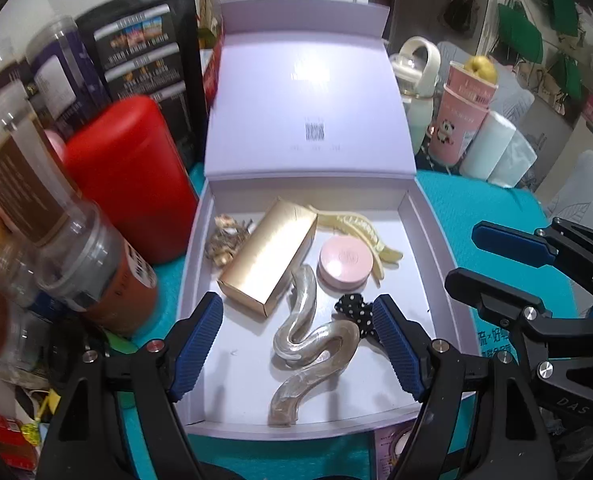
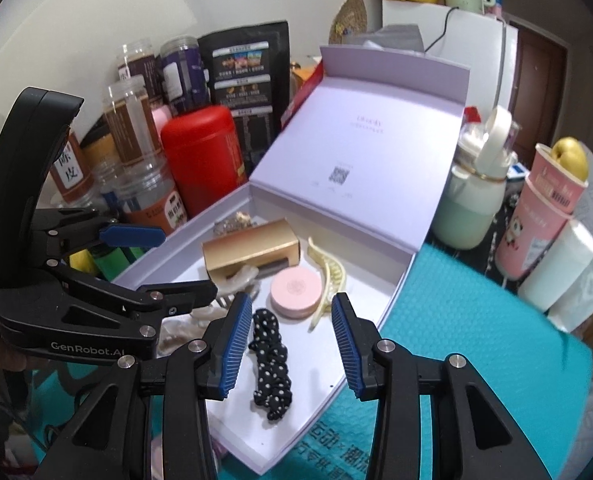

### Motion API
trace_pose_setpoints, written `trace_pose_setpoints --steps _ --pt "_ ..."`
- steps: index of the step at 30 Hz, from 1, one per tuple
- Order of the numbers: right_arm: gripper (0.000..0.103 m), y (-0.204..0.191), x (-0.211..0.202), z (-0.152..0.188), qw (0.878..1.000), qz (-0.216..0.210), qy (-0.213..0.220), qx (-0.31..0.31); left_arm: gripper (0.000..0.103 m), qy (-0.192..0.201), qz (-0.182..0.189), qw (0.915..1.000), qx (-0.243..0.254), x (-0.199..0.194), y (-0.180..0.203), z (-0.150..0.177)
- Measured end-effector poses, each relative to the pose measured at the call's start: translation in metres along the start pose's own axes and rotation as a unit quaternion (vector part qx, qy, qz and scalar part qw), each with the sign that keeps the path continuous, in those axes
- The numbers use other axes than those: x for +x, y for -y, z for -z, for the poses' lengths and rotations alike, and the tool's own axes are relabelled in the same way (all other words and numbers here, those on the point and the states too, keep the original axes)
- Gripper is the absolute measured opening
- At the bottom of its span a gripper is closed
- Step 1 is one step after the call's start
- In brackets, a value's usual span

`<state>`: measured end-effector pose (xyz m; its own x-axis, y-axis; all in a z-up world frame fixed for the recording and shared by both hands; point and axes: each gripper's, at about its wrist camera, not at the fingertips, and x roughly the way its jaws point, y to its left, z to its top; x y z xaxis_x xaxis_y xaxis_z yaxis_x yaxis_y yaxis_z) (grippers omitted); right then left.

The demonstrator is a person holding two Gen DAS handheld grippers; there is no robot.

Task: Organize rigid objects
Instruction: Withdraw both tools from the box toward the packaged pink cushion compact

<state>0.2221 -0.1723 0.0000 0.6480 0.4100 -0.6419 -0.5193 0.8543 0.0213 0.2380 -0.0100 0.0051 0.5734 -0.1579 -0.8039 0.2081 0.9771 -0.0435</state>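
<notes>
Gold box lies diagonally, long axis toward the lid; both grippers' jaws gape empty.

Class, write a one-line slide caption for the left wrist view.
Open left gripper hovers over a lavender box holding a gold carton, pink compact and wavy clip.

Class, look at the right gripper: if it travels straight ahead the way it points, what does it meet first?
Most likely the black polka-dot scrunchie, lying in the box between the open right gripper fingers; depth is uncertain.
</notes>
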Motion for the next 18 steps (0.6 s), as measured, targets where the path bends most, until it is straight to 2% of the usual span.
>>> trace_pose_setpoints --steps 2,8,11,17,18 --pt "0.045 -0.001 -0.008 -0.004 1.0 0.004 0.006 0.002 0.077 0.008 0.002 1.0 0.0 -0.008 0.001 -0.002" --pt "0.046 -0.011 -0.034 -0.011 0.999 0.017 0.027 -0.004 0.078 0.035 0.0 0.9993 0.01 -0.037 0.007 -0.005" --pt "0.057 -0.017 -0.048 -0.011 0.999 0.025 0.038 -0.007 0.081 0.043 -0.002 0.999 0.011 -0.049 0.01 -0.004" --pt "0.057 -0.027 -0.078 -0.007 0.998 0.031 0.061 -0.005 0.082 0.065 -0.003 0.9978 0.012 -0.079 0.014 0.005" --pt "0.057 -0.028 -0.082 -0.006 0.997 0.032 0.065 -0.004 0.086 0.07 -0.003 0.9975 0.012 -0.084 0.015 0.007"
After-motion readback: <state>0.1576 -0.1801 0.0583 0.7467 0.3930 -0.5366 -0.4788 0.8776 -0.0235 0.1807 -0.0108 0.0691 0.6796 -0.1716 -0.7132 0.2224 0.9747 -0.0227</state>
